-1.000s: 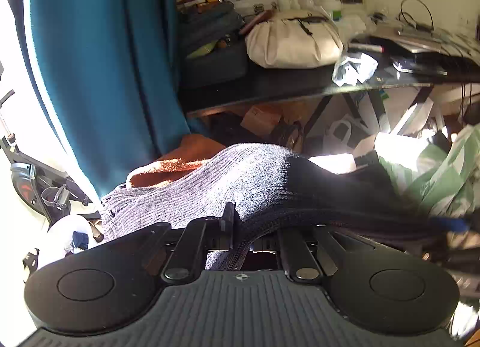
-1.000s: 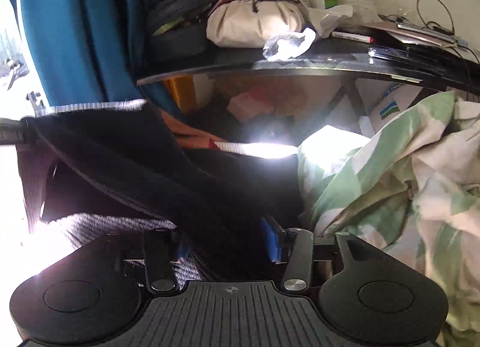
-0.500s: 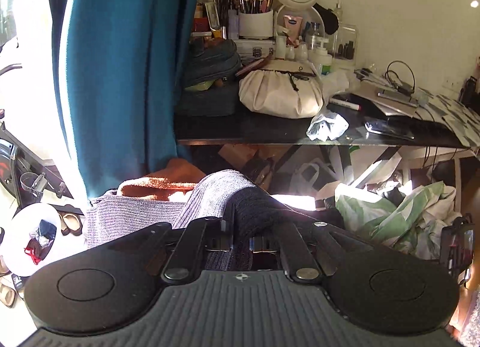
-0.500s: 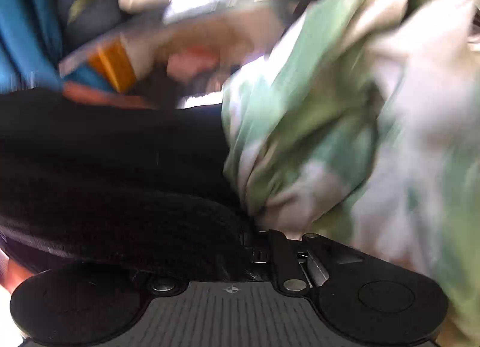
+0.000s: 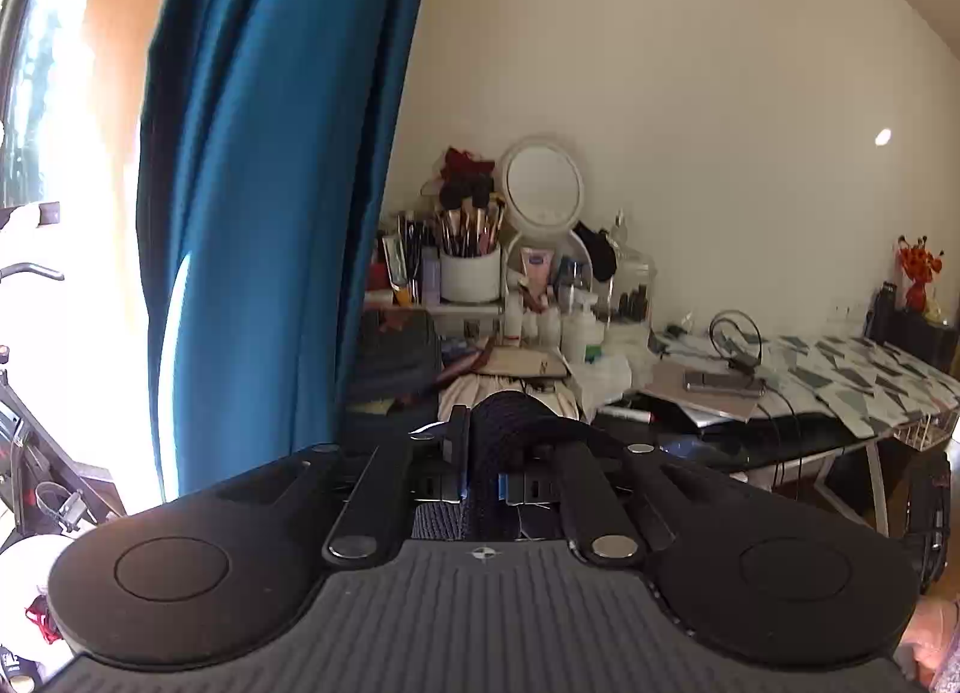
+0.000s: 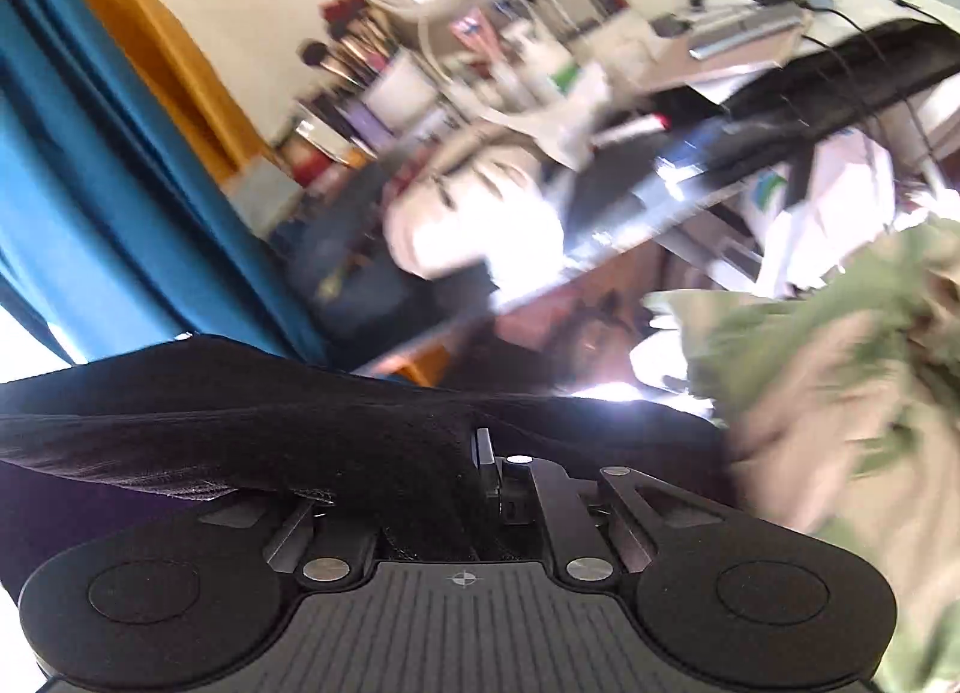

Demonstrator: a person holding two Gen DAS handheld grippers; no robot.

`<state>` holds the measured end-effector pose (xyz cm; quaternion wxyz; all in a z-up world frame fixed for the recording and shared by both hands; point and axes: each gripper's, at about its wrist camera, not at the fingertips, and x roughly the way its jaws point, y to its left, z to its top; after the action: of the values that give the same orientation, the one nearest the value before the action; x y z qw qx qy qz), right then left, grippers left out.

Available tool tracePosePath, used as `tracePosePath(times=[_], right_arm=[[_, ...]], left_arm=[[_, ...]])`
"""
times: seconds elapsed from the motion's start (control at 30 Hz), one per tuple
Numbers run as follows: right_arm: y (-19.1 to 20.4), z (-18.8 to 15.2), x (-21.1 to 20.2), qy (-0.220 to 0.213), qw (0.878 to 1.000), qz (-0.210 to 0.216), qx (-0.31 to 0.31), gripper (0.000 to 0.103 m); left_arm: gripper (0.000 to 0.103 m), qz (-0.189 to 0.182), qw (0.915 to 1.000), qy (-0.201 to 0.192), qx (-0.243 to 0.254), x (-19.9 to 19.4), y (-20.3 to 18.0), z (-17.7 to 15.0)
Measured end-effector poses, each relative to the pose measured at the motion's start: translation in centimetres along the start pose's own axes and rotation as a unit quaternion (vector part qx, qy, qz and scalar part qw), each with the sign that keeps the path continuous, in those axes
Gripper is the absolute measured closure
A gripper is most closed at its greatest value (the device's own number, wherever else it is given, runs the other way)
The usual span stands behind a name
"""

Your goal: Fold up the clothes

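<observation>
A dark knit garment [image 5: 510, 423] bunches up between the fingers of my left gripper [image 5: 486, 453], which is shut on it and raised level with the desk top. In the right wrist view the same dark garment [image 6: 240, 429] stretches off to the left, and my right gripper [image 6: 480, 471] is shut on a fold of it. That view is tilted and blurred. The rest of the garment hangs out of sight below both grippers.
A cluttered dark desk [image 5: 750, 441] with a round mirror [image 5: 543, 183], a brush pot [image 5: 471, 273] and a cream bag stands ahead. A blue curtain [image 5: 270, 213] hangs at the left. A green and white cloth [image 6: 840, 393] lies at the right.
Both grippers have risen with the dark garment, the left up to desk height. The right jaws, open around the cloth a second ago, have shut on it and the view has rolled.
</observation>
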<state>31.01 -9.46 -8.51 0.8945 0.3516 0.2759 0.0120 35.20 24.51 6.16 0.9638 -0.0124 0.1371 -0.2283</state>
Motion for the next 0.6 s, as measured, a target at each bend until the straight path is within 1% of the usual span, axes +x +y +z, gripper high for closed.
tracePosePath(times=[0.07,0.17,0.3,0.33,0.37,0.4,0.43,0.47,0.5,0.57,0.6], right_arm=[[1.3,1.0,-1.4,-0.014,0.999,0.032,-0.009,0.097],[3.6,2.9,-3.0,-0.041,0.995,0.088,-0.015,0.097],[8.2,5.7,-4.8,-0.073,0.983,0.162,-0.05,0.097],[9.1,6.2,-5.2,-0.076,0.979,0.177,-0.061,0.097],[9.9,6.4,-5.2,-0.077,0.977,0.182,-0.081,0.097],[10.7,6.6,-5.2,-0.077,0.974,0.187,-0.101,0.097],[11.1,6.6,-4.8,-0.071,0.974,0.18,-0.119,0.097],[11.4,6.4,-3.8,-0.049,0.975,0.173,-0.131,0.095],[11.1,6.0,-2.3,-0.022,0.978,0.165,-0.129,0.091],[9.6,4.7,1.0,0.026,0.984,0.127,-0.122,0.079],[8.6,3.8,2.9,0.055,0.986,0.1,-0.123,0.076]], left_arm=[[0.095,0.009,0.9996,-0.027,-0.005,-1.2,0.2,1.4],[0.095,0.026,0.9973,-0.068,-0.011,-3.0,0.9,3.9],[0.095,0.061,0.9905,-0.123,-0.015,-5.7,2.1,6.4],[0.095,0.066,0.9891,-0.13,-0.015,-6.2,2.4,6.6],[0.095,0.075,0.9883,-0.132,-0.012,-6.4,2.6,6.7],[0.094,0.085,0.989,-0.12,-0.011,-6.1,2.9,6.4],[0.094,0.095,0.99,-0.104,-0.012,-5.6,3.1,6.1],[0.094,0.104,0.9906,-0.088,-0.013,-5.1,3.4,5.7],[0.094,0.111,0.9919,-0.059,-0.023,-4.6,3.9,4.9],[0.094,0.123,0.9915,0.005,-0.042,-2.6,5.0,2.7],[0.095,0.131,0.9896,0.034,-0.048,-1.5,5.5,1.6]])
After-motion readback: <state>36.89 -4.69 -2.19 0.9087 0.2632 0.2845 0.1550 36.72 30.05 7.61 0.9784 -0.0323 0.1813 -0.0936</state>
